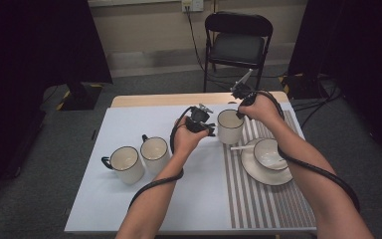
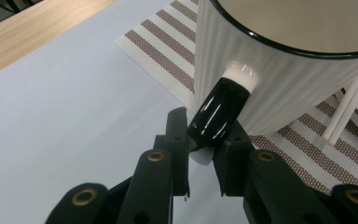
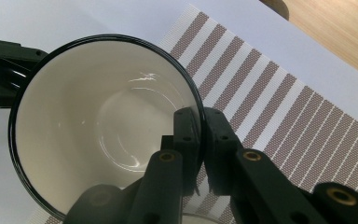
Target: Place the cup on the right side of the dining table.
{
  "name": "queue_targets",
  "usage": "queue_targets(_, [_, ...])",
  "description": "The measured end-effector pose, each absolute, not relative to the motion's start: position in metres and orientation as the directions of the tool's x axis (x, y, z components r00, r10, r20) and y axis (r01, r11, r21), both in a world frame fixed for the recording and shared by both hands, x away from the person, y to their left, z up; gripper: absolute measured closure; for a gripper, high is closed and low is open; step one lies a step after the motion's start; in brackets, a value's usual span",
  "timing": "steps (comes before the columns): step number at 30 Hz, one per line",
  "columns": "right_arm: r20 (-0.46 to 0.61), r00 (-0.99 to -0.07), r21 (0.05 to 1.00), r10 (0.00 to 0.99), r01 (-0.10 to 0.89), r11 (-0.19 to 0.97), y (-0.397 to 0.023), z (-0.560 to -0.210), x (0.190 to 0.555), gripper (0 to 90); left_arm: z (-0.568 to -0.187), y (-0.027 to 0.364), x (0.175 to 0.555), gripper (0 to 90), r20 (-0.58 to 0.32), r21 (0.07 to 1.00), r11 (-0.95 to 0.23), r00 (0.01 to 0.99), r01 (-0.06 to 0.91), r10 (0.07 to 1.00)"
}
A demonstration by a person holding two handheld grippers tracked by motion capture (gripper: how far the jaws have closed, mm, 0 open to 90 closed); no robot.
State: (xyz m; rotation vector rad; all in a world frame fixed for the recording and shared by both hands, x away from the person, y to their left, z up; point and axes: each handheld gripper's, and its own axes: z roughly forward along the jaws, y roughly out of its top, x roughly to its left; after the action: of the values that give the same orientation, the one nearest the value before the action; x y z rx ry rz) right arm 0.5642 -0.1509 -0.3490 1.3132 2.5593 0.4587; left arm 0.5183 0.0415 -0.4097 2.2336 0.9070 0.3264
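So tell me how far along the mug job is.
Done: a bowl with a spoon sits on a plate on the striped mat. In hand: the left gripper clamps the mug handle, the right gripper pinches its rim. Left: two mugs wait off the mat.

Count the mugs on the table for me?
3: one mug held by both grippers at the striped mat's edge, two side by side at the left.
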Motion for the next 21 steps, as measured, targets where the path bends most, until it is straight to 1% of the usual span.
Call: queue_targets(21, [-0.065,-0.540,0.377,0.839,0.765,0.522,-0.169,-0.351,0.569,84.7,-0.411,0.023,0.529,77.5,-0.017,0.677,-0.533,0.735,0.508,0.678])
